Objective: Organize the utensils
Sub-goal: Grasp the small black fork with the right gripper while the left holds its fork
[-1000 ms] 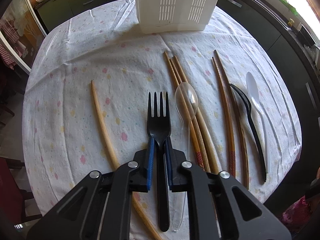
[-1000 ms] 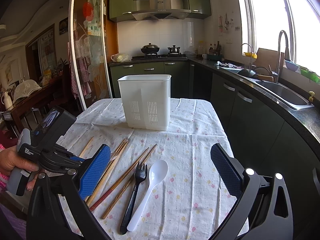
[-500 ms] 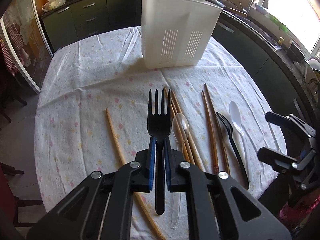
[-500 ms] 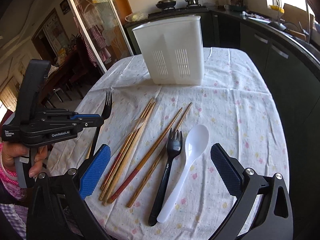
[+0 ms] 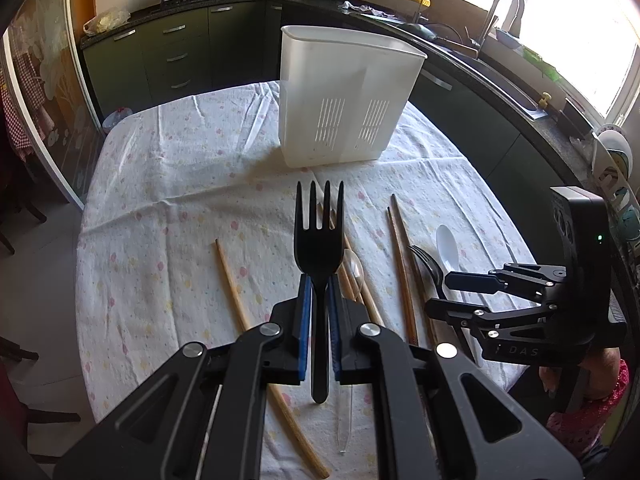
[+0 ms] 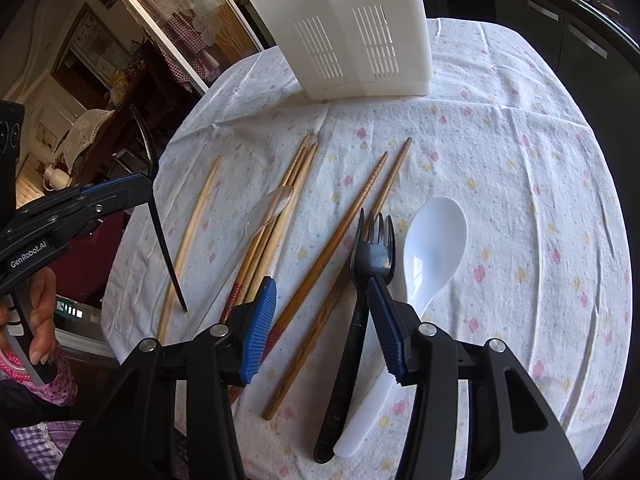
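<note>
My left gripper [image 5: 319, 280] is shut on the neck of a black fork [image 5: 319, 236] and holds it above the table, tines pointing toward the white slotted utensil holder [image 5: 344, 100]. The right wrist view shows that same left gripper [image 6: 132, 188] at the left, the fork's handle [image 6: 166, 252] hanging below it. My right gripper [image 6: 322, 286] hovers low over a brown chopstick pair [image 6: 352, 216], and its jaws are closing. Its right pad lies over a second black fork [image 6: 370, 252], without pressing it. A white spoon [image 6: 432, 248] lies just right of that fork.
A clear plastic spoon [image 6: 272, 206] rests on a bundle of light chopsticks [image 6: 280, 216], and a single chopstick [image 6: 192, 232] lies further left. The holder [image 6: 352, 32] stands at the table's far side. Dark kitchen cabinets [image 5: 480, 120] curve round the right.
The left gripper has risen with the fork, lifting it off the cloth. The right gripper has tipped down and come low over the utensils, and its jaws have narrowed.
</note>
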A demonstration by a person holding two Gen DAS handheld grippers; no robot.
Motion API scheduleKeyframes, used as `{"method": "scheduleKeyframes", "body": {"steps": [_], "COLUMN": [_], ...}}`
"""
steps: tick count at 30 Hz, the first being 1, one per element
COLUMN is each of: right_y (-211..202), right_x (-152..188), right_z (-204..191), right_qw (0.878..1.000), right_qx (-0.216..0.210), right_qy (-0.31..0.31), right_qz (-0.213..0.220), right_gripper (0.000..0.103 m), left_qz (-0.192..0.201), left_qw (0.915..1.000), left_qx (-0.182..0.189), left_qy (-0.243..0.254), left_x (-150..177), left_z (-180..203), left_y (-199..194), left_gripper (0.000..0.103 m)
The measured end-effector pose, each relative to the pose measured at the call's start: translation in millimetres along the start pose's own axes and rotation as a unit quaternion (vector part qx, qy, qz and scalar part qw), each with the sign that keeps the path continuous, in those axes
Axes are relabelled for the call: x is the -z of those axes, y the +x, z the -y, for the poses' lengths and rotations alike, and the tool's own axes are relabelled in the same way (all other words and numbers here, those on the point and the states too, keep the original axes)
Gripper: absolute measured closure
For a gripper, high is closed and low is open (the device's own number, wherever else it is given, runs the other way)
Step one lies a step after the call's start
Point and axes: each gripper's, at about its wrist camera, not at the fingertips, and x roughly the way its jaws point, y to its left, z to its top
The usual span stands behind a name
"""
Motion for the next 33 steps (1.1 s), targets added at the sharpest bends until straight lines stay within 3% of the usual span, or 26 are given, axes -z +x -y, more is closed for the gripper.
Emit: {"method": "scheduleKeyframes", "body": {"steps": [10, 12, 15, 16, 20, 27, 33], "right_y": [12, 16, 22, 24, 27, 7, -19], "right_x": [-1, -2, -3, -3, -5, -1, -2], "right_z": [-2, -6, -14, -18, -22, -6, -3], "right_qw": [0.998, 0.996, 0.997, 0.997, 0.995, 1.0, 0.999], "right_qx": [0.061, 0.084, 0.066, 0.07, 0.08, 0.025, 0.012], "right_qy": [-0.018, -0.028, -0.034, -0.04, -0.047, -0.013, -0.006], "right_qz": [-0.024, -0.022, -0.021, -0.021, -0.019, 0.01, 0.047], "right_gripper": [0.058, 0.067, 0.089, 0.091, 0.091, 0.097, 0.097], "left_qz": [0.012, -0.002, -0.023, -0.029, -0.055, -0.084, -0.098], "left_qw": [0.9999, 0.9999, 0.9997, 0.9996, 0.9985, 0.9962, 0.9947], "left_qx": [0.002, 0.0, 0.002, 0.001, -0.003, -0.021, -0.026], "left_qy": [0.008, 0.012, 0.007, 0.003, -0.004, -0.012, -0.016], "left_x": [2, 2, 1, 0, -3, -8, -10], "left_z": [0, 1, 0, 0, -1, -5, -8], "left_y": [-9, -3, 13, 18, 40, 69, 84], "left_gripper": [0.096, 0.096, 0.096, 0.096, 0.096, 0.096, 0.096]}}
